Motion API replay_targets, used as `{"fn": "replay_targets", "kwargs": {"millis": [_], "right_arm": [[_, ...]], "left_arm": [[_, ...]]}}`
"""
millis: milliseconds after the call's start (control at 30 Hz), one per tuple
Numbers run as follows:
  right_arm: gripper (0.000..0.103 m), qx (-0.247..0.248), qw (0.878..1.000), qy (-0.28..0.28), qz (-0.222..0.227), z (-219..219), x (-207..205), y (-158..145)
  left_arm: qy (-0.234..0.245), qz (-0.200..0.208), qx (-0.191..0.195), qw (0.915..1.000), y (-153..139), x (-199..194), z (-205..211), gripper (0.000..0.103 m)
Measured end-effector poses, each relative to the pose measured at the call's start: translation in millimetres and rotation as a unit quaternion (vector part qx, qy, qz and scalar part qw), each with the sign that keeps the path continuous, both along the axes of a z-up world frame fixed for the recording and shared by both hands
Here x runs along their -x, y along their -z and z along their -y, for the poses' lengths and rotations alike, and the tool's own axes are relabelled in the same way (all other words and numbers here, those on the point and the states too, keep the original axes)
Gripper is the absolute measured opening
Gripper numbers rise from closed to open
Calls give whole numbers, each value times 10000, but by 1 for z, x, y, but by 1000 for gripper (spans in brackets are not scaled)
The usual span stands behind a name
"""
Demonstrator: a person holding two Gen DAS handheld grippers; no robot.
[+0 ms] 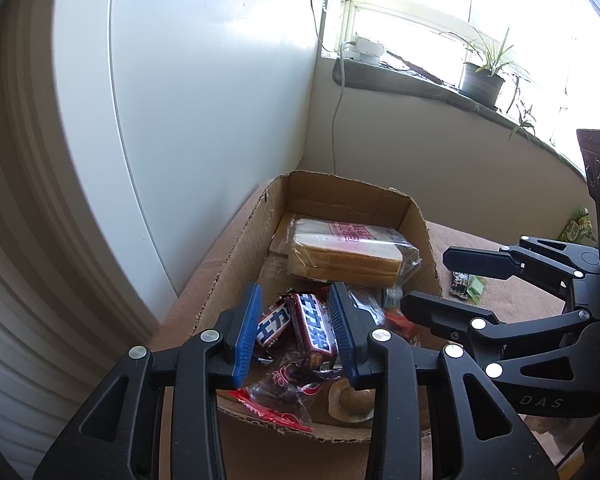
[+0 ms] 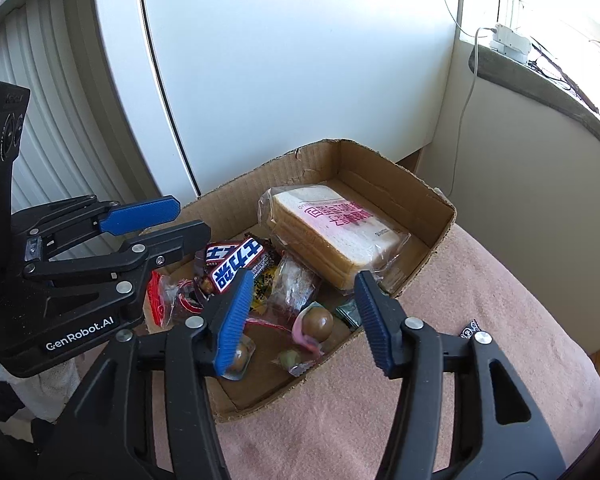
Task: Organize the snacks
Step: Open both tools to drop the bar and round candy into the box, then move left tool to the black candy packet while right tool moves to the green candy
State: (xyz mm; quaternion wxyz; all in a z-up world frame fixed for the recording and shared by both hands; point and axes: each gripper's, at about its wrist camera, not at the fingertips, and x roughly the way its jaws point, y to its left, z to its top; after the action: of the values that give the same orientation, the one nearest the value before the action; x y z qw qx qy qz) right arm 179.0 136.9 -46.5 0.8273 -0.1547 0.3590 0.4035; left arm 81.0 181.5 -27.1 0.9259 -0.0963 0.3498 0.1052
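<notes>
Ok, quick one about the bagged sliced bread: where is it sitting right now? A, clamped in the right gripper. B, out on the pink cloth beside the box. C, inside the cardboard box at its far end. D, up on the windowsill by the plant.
C: the bagged sliced bread lies on the floor of the cardboard box, toward its far wall, with the other snacks nearer the grippers.

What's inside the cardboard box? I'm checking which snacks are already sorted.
In the cardboard box: bagged sliced bread, two chocolate bars, small wrapped sweets. Whatever lies under the bread is hidden.
</notes>
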Motion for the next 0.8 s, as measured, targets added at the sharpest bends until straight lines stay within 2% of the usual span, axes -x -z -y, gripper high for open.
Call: {"fn": "replay_targets", "kwargs": {"millis": [100,167,300,367,433,800], "right_arm": [[64,-17,10000,34,40,5,0,-2],[74,-13,9999,79,94,8,0,-5],[78,-50,9997,181,156,19,-1,-8],[83,-50,9996,234,180,25,-3,-8],[89,-61,9993,310,210,33,-4,-9],[90,-238,9957,889,112,95,-37,-18]], "left_arm": [[-6,0,-5,10000,-1,0,0,36],[-1,12,-6,10000,-1,-1,2,40],[47,28,-46,10000,-2,-1,8,40],[53,46,-51,10000,-3,-1,11,48],[53,63,-48,10000,-4,-1,14,49],[349,145,-7,9993,-8,-6,48,50]]}}
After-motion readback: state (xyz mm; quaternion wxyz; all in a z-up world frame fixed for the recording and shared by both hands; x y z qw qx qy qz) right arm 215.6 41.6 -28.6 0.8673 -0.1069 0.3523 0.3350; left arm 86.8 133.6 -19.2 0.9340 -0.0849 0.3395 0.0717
